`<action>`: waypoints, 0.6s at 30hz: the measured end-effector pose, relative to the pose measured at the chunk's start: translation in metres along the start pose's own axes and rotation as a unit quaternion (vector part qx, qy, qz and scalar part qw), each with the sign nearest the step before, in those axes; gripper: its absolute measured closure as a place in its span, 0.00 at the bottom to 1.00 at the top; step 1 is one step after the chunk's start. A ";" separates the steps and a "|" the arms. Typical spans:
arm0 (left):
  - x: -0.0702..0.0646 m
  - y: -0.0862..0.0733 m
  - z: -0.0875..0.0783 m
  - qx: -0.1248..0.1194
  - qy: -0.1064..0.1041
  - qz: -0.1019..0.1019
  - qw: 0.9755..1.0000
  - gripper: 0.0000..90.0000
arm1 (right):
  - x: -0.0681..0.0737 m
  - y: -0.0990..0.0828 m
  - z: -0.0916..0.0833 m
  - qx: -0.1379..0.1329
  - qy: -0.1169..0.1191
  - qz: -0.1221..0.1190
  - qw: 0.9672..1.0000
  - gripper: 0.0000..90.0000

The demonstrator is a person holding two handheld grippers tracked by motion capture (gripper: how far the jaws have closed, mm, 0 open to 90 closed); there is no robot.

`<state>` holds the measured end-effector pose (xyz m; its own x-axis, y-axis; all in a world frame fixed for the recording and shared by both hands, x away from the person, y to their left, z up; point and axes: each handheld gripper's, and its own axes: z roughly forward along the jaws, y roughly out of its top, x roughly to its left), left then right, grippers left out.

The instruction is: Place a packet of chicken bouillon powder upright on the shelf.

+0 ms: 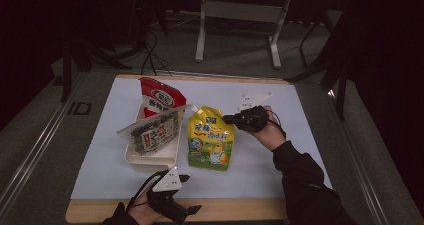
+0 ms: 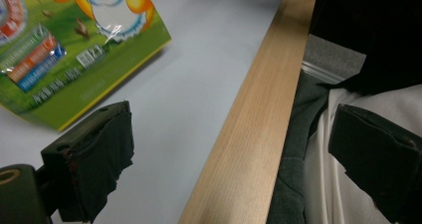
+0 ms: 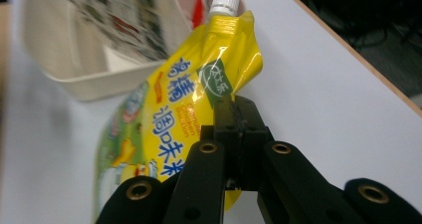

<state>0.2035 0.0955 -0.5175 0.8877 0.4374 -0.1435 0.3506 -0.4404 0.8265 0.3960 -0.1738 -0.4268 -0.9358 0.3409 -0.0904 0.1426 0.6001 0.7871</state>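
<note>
My right tool (image 3: pixel 234 107) is clamped on the yellow spout pouch's (image 1: pixel 211 137) upper edge; the pouch lies on the table (image 1: pixel 280 170) beside the white tray (image 1: pixel 150 160). Soft, slick film, sloshy contents: grip near the capped spout (image 3: pixel 224 0). My left tool (image 2: pixel 229 154) is open, idle.

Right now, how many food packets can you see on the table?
3. A red bag and a green-patterned bag stand in the white tray; a yellow spouted pouch lies beside it, pinched by the right gripper. More may be hidden.
</note>
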 end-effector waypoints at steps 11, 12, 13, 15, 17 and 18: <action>0.004 0.019 -0.010 -0.021 0.045 -0.005 0.999 0.06 | 0.034 -0.001 -0.026 -0.024 0.017 -0.032 0.999 1.00; 0.004 0.019 -0.010 -0.021 0.045 -0.005 0.999 0.07 | 0.034 -0.001 -0.026 -0.024 0.017 -0.032 0.999 1.00; 0.006 0.024 -0.013 -0.026 0.055 -0.008 0.998 0.07 | 0.040 -0.002 -0.030 -0.033 0.026 -0.036 0.998 1.00; 0.010 0.028 -0.016 -0.026 0.070 -0.009 0.997 0.07 | 0.046 -0.002 -0.032 -0.033 0.024 -0.044 0.998 1.00; 0.012 0.031 -0.017 -0.030 0.090 -0.014 0.995 0.06 | 0.050 -0.002 -0.035 -0.038 0.034 -0.045 0.998 1.00; 0.014 0.033 -0.018 -0.030 0.096 -0.014 0.995 0.07 | 0.053 -0.002 -0.037 -0.035 0.033 -0.051 0.998 1.00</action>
<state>0.2224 0.1016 -0.4825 0.8029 0.5925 -0.0650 0.3506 -0.3812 0.8554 0.3343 -0.1839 -0.4110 -0.9639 0.2305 -0.1331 0.0252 0.5770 0.8163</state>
